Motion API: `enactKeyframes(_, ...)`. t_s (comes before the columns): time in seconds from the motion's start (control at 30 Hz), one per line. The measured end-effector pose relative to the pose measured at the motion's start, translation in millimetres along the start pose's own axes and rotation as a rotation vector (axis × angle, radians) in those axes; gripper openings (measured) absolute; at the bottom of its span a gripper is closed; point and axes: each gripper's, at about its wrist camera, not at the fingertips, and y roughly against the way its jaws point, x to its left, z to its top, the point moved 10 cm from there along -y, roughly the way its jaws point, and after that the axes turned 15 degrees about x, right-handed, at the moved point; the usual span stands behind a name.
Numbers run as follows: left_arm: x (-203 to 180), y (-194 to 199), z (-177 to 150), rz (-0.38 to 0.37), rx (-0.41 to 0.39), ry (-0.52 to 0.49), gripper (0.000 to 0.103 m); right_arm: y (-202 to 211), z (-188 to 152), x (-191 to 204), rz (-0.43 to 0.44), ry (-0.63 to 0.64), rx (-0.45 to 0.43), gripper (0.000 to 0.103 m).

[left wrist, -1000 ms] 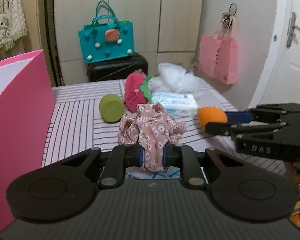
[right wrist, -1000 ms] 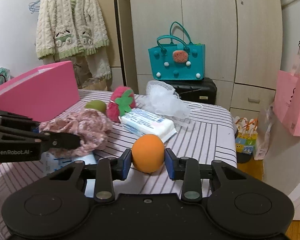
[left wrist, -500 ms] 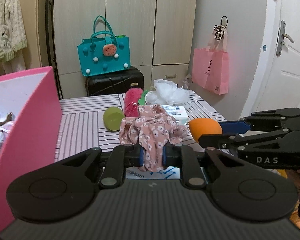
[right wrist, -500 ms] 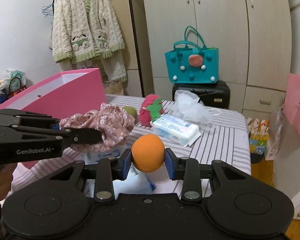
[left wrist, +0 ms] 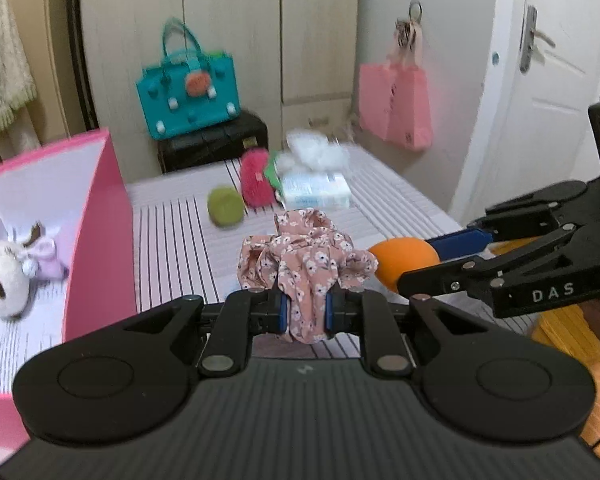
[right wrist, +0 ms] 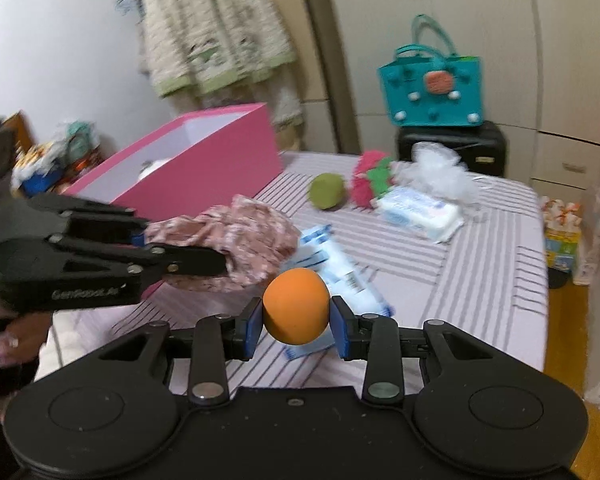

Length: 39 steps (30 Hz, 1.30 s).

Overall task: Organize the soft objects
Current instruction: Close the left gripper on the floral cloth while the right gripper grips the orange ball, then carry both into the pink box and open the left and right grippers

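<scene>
My left gripper (left wrist: 303, 312) is shut on a pink floral fabric scrunchie (left wrist: 306, 260) and holds it above the striped table (left wrist: 172, 236), right of the pink box (left wrist: 96, 232). It also shows in the right wrist view (right wrist: 240, 240). My right gripper (right wrist: 296, 328) is shut on an orange foam ball (right wrist: 296, 304), held above the table beside the left gripper. The ball also shows in the left wrist view (left wrist: 404, 260). A white plush toy (left wrist: 4, 276) lies inside the pink box.
On the table lie a green ball (right wrist: 327, 191), a pink-and-green plush (right wrist: 370, 182), a tissue pack (right wrist: 420, 212), a white mesh puff (right wrist: 440, 168) and a blue-white packet (right wrist: 336, 260). A teal bag (right wrist: 432, 92) stands on a black case behind.
Both grippers have risen with their loads and swung left toward the pink box. The box's inside and the plush toy now show in the left wrist view.
</scene>
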Motion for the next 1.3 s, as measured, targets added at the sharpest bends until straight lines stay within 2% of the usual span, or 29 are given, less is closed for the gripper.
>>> enactKeyframes(0.13, -3, 10, -8, -0.055, 0.059, -0.019, 0.015, 1, -7, 20, 0.01, 0.062, 0.056, 0.041)
enactKeyframes(0.47, 5, 43, -17, -0.044, 0.154, -0.112, 0.015, 18, -14, 43, 0.064, 0.086, 0.126, 0.041)
enactKeyframes(0.8, 29, 80, -34, -0.108, 0.222, -0.075, 0.015, 25, -1, 66, 0.143, 0.064, 0.161, 0.041)
enactKeyframes(1.0, 46, 109, -45, -0.145, 0.208, -0.024, 0.015, 26, 11, 93, 0.228, 0.067, 0.195, 0.041)
enactKeyframes(1.2, 70, 137, -48, -0.096, 0.162, -0.008, 0.015, 24, 28, 131, 0.295, 0.114, 0.216, 0.041)
enactKeyframes(1.3, 84, 147, -46, -0.068, 0.133, -0.005, 0.016, 23, 41, 148, 0.295, 0.168, 0.201, 0.041)
